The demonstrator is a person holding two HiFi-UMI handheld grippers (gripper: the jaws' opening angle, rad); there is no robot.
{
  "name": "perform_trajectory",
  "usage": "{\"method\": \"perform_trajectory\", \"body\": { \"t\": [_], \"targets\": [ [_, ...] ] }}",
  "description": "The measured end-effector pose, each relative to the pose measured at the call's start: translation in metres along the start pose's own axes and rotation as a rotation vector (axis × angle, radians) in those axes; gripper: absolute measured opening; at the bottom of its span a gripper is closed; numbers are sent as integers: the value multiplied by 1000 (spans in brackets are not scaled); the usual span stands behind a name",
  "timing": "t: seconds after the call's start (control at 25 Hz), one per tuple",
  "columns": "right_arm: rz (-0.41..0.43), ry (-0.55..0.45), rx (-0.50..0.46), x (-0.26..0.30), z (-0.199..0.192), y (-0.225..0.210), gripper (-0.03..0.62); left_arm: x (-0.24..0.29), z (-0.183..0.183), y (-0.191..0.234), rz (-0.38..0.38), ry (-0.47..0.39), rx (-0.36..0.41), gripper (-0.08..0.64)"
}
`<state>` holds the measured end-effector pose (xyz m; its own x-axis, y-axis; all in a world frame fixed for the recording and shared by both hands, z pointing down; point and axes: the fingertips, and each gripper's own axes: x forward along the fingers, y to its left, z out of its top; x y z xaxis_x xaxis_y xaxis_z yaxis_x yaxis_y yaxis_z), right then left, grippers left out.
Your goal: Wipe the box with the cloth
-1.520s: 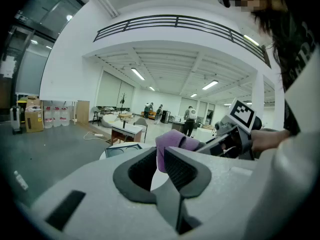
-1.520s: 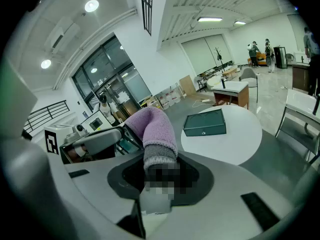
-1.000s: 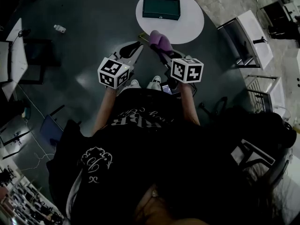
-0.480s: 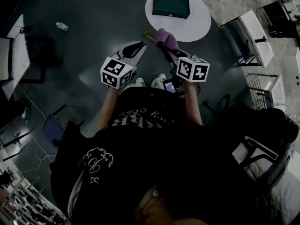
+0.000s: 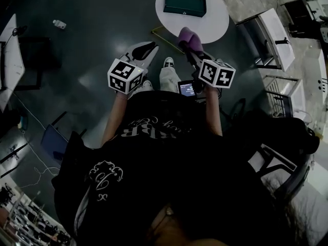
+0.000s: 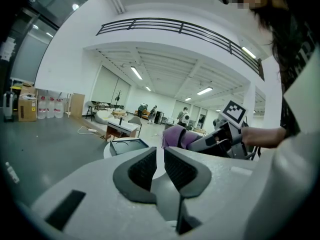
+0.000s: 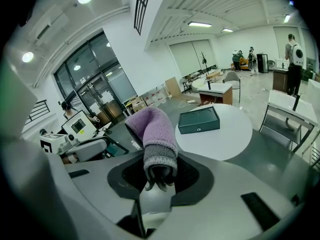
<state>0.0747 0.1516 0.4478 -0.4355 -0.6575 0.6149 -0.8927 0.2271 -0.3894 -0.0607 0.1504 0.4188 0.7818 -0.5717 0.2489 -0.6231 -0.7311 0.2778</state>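
A dark green box (image 5: 184,2) lies flat on a round white table (image 5: 218,22) at the top of the head view. My right gripper (image 5: 183,44) is shut on a purple cloth (image 5: 187,36), which hangs just short of the table's near edge. The right gripper view has the cloth (image 7: 151,128) bunched in that gripper (image 7: 159,170), with the box (image 7: 199,119) beyond it on the table (image 7: 227,139). My left gripper (image 5: 147,47) is over the floor left of the table, its jaws nearly together with nothing between them. The left gripper view (image 6: 160,152) shows the box (image 6: 127,145) ahead and the cloth (image 6: 175,135) to the right.
The person's shoe (image 5: 168,63) is on the dark floor below the table. A small screen (image 5: 186,88) hangs at the waist. White desks and chairs (image 5: 271,35) stand right of the table. A bottle (image 5: 59,24) lies on the floor far left, near dark furniture (image 5: 31,60).
The person has stepped toward the table, with one foot forward. The right gripper with the cloth has come up close to the table's edge. The left gripper has barely shifted.
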Motion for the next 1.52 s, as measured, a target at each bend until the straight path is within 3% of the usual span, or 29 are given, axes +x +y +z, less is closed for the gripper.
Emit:
{"method": "perform_trajectory", "body": {
  "t": [0.2, 0.48, 0.8, 1.2, 1.52],
  "targets": [
    [7, 10, 13, 21, 20, -32, 101, 30, 9, 19, 25, 5, 2, 57],
    [35, 24, 6, 60, 80, -76, 101, 86, 42, 61, 86, 1, -5, 57],
    [80, 80, -18, 95, 123, -131, 101, 154, 58, 79, 130, 33, -16, 57],
    [108, 141, -54, 150, 149, -149, 101, 179, 54, 91, 148, 91, -29, 57],
    [101, 181, -72, 220, 169, -121, 100, 190, 56, 128, 74, 145, -1, 57]
  ]
}}
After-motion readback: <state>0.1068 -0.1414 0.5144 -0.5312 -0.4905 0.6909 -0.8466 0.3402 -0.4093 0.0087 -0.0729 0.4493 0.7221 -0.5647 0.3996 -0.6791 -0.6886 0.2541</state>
